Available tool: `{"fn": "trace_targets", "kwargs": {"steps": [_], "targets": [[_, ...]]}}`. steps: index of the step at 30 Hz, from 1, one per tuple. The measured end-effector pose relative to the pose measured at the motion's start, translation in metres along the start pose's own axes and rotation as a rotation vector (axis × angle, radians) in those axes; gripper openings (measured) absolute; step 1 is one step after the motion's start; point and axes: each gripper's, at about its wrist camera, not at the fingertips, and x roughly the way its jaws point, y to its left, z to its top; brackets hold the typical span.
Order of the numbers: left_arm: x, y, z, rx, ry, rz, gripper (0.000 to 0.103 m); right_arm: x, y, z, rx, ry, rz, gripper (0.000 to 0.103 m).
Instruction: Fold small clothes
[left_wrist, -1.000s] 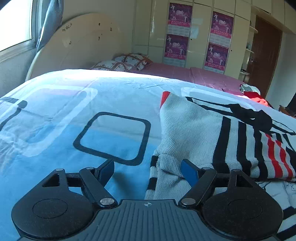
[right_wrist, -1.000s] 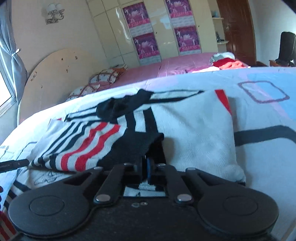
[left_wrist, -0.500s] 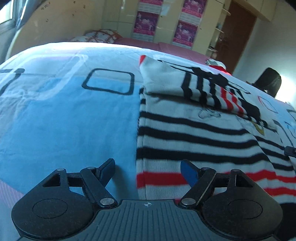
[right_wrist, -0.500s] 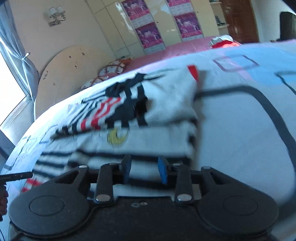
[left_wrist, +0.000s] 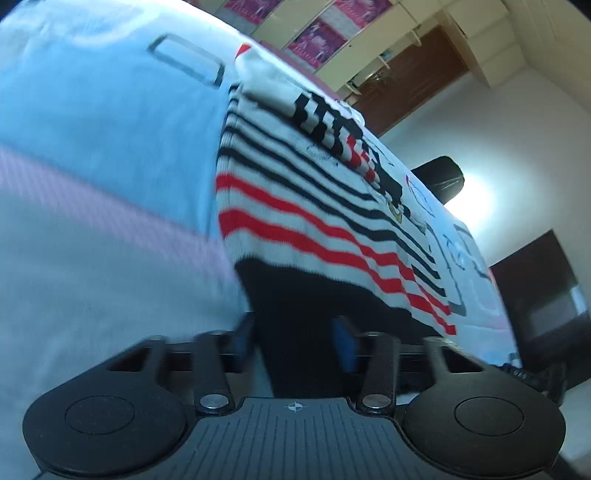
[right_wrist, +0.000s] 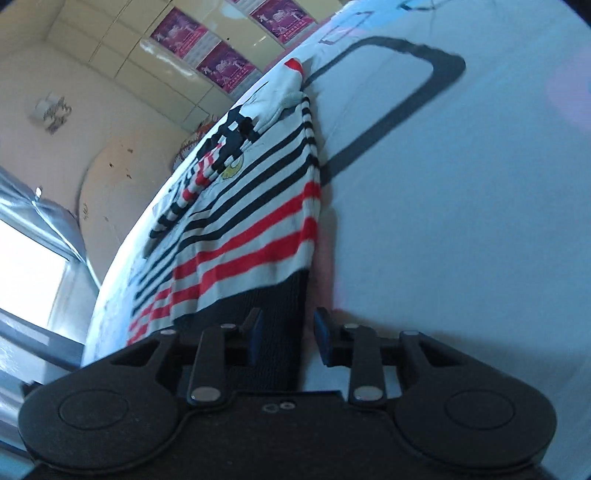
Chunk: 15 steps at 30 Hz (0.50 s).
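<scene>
Striped sweater on bed | sleeves folded in, bottom not yet | left gripper closing around black hem, right gripper loose around hem

Wall: cream cupboards with pink posters
Door: brown
Window: bright, curtained
</scene>
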Motion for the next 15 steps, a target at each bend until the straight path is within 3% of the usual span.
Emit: {"fn": "trace_targets", "kwargs": {"steps": [6, 8, 11, 15], "targets": [[0.001, 0.02, -0.013, -0.124, 0.001, -0.118, 0.032, 0.011, -0.001, -0.015, 0.113, -0.002, 0.084, 0.029], [0.006, 0.025, -0.012, -0.146, -0.006, -0.141, 0.029, 0.017, 0.0, -0.016, 0.107, -0.006, 0.079, 0.019], [0.014, 0.023, -0.007, -0.138, -0.021, -0.106, 0.011, 0.02, -0.003, -0.011, 0.135, -0.037, 0.051, 0.009], [0.011, 0.016, -0.009, -0.093, -0.075, -0.081, 0.007, 0.022, 0.011, -0.01, 0.049, -0.057, -0.013, 0.007]]}}
